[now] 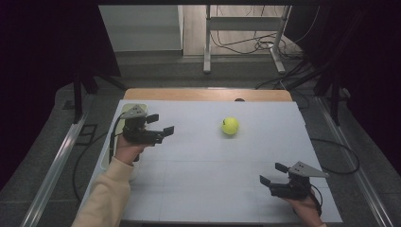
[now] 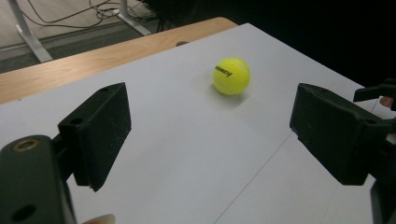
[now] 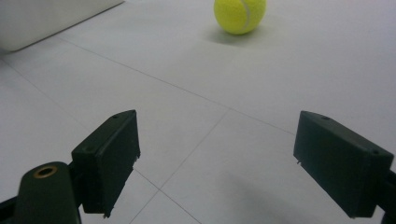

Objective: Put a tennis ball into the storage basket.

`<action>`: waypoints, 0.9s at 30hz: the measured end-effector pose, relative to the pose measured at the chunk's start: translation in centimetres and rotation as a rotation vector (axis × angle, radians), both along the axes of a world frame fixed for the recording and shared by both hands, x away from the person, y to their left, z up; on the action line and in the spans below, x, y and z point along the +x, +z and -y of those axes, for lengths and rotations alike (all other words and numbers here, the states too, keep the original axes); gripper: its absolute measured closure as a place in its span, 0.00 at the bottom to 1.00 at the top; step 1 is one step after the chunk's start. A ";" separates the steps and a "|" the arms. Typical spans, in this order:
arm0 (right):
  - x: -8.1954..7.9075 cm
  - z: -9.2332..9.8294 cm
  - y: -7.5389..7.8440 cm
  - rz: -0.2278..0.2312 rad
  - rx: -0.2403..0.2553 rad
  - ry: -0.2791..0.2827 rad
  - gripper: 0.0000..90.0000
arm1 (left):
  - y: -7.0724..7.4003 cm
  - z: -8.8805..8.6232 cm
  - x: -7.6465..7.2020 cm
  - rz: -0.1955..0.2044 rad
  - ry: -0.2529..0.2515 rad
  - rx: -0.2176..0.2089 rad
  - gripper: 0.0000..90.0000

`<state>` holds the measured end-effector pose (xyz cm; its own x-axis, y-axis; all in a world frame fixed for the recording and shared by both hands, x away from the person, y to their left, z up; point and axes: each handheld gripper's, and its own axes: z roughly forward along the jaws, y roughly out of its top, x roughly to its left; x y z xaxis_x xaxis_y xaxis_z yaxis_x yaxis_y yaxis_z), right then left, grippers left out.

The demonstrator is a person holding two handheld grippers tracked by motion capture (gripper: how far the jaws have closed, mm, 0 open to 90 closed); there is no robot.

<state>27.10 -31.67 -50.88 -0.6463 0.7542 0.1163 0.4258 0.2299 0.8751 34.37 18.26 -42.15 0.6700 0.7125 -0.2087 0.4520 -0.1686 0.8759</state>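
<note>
White table [image 1: 198,179]: open path between left hand-held gripper [image 1: 161,124] and tennis ball [image 1: 230,126].

1. A white table surface [image 1: 208,179], scored with thin seams, covered nearly all of a wooden tabletop [image 1: 208,94] that showed along the far edge.
2. A white bin [image 1: 106,156] stood at the left edge.
3. A metal stand [image 1: 246,28] and loose cables [image 1: 257,45] lay far behind.

Ball [image 1: 230,126] on table [image 1: 203,189], left tongs [image 1: 161,124] left, right tongs [image 1: 273,173] nearer right
</note>
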 end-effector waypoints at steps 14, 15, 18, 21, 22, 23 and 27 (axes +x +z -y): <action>0.3 -0.2 0.0 0.003 -0.004 -0.003 0.17 | -0.6 2.3 0.6 -0.007 -0.049 0.003 0.15; 0.3 -0.2 0.0 0.003 -0.007 -0.002 0.17 | -0.6 2.5 0.6 -0.007 -0.052 0.006 0.15; 0.3 -0.2 -0.1 0.005 -0.009 0.002 0.17 | -0.8 3.0 0.8 -0.006 -0.060 0.008 0.15; 0.3 -0.2 0.0 0.009 -0.006 0.004 0.17 | -0.9 3.5 0.9 -0.009 -0.067 0.014 0.15; 0.4 -0.2 -0.1 0.010 -0.009 0.005 0.17 | -0.9 3.5 0.9 -0.009 -0.067 0.014 0.15; 0.5 -0.3 -0.1 0.009 -0.007 0.006 0.17 | -1.1 3.8 0.9 -0.011 -0.070 0.015 0.15; 0.6 -0.5 0.0 0.012 -0.006 0.015 0.17 | -1.3 4.3 1.1 -0.017 -0.073 0.021 0.15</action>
